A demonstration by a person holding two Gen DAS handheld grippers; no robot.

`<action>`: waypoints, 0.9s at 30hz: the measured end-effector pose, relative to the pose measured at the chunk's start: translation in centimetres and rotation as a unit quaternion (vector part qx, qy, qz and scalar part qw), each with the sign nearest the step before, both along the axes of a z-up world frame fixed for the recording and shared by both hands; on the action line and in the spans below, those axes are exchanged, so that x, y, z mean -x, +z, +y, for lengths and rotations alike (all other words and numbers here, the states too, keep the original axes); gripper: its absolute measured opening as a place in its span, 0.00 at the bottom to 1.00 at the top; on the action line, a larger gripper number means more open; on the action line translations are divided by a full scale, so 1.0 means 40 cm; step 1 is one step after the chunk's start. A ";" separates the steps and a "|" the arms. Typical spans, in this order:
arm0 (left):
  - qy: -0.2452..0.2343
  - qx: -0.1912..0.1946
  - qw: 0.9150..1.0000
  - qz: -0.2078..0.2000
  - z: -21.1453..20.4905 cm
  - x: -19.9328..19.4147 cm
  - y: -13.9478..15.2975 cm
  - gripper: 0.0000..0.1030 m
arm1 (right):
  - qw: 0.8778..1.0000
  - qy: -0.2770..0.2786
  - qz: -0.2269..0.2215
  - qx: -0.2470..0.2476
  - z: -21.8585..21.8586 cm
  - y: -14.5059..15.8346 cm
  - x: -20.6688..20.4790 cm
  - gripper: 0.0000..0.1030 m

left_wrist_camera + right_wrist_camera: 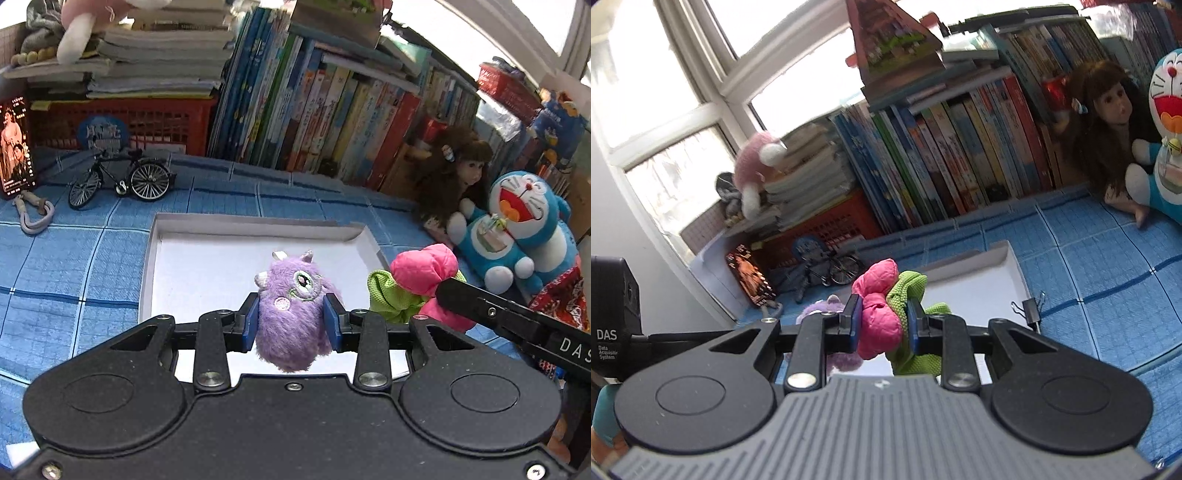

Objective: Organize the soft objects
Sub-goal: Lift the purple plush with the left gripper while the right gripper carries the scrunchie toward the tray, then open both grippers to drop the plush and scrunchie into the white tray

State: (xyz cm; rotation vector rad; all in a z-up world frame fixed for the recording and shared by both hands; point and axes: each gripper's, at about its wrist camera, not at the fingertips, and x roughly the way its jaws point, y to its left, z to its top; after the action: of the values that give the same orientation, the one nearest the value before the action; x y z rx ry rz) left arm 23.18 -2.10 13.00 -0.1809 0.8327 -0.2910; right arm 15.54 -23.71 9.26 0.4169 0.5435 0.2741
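— Two soft things are held, one per gripper. The left gripper (291, 319) has its jaws clamped on the purple monster plush (293, 314); the right gripper (884, 321) has its jaws clamped on the pink-and-green fabric bundle (890, 314).

— Which way does the plush point?

— Its long axis runs along the fingers, horned head away from the camera, its one eye turned up and to the right. It hangs above the near part of the white tray (207, 258), whose open floor stretches ahead of the jaws.

— And the bundle?

— Its pink lobes stand up and left of the pads, the green mesh to the right and below. It sits just right of the tray's right rim in the left wrist view, close beside the plush.

— What else can you count?

— One toy bicycle (122, 177) ahead and left of the left jaws, one blue cat plush (517, 229) and one long-haired doll (458, 173) ahead and right, one red basket (122, 122) under stacked books, one pink plush (757, 166) on top of them, one binder clip (1030, 308) right of the tray.

— Anything hard to make out?

— The plush's lower end is hidden behind the gripper body. The tray's near edge is cut off too. In the right wrist view the plush shows only as purple tufts behind the left finger. The row of books (332, 103) is too blurred to count.
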 end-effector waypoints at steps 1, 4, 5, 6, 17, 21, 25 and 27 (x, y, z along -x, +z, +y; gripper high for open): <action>0.000 -0.001 1.000 0.004 -0.003 -0.010 -0.006 0.33 | 1.000 -0.001 0.005 0.001 -0.001 -0.002 -0.011 0.29; -0.001 -0.001 1.000 0.015 -0.011 -0.034 -0.023 0.33 | 1.000 -0.004 0.018 0.005 0.000 -0.009 -0.041 0.29; -0.002 -0.001 1.000 0.019 -0.014 -0.043 -0.029 0.33 | 1.000 -0.006 0.023 0.007 0.001 -0.012 -0.051 0.29; -0.003 -0.001 1.000 0.026 -0.018 -0.053 -0.037 0.33 | 0.999 -0.007 0.030 0.008 0.005 -0.016 -0.065 0.29; 0.009 -0.008 0.997 0.078 -0.040 -0.135 -0.115 0.33 | 0.993 -0.021 0.114 0.026 0.024 -0.087 -0.161 0.29; 0.012 -0.015 0.996 0.092 -0.042 -0.147 -0.144 0.33 | 0.991 -0.022 0.129 0.034 0.026 -0.106 -0.173 0.29; 0.014 -0.023 0.994 0.105 -0.045 -0.158 -0.167 0.33 | 0.990 -0.025 0.134 0.043 0.030 -0.109 -0.180 0.29; 0.017 -0.025 0.994 0.106 -0.045 -0.163 -0.173 0.34 | 0.989 -0.028 0.136 0.048 0.032 -0.106 -0.185 0.30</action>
State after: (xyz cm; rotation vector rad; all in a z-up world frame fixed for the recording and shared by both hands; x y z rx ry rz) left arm 29.70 -3.89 6.09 -0.1803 1.0464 -0.2207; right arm 22.92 -22.43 5.01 0.3768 0.8073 0.1363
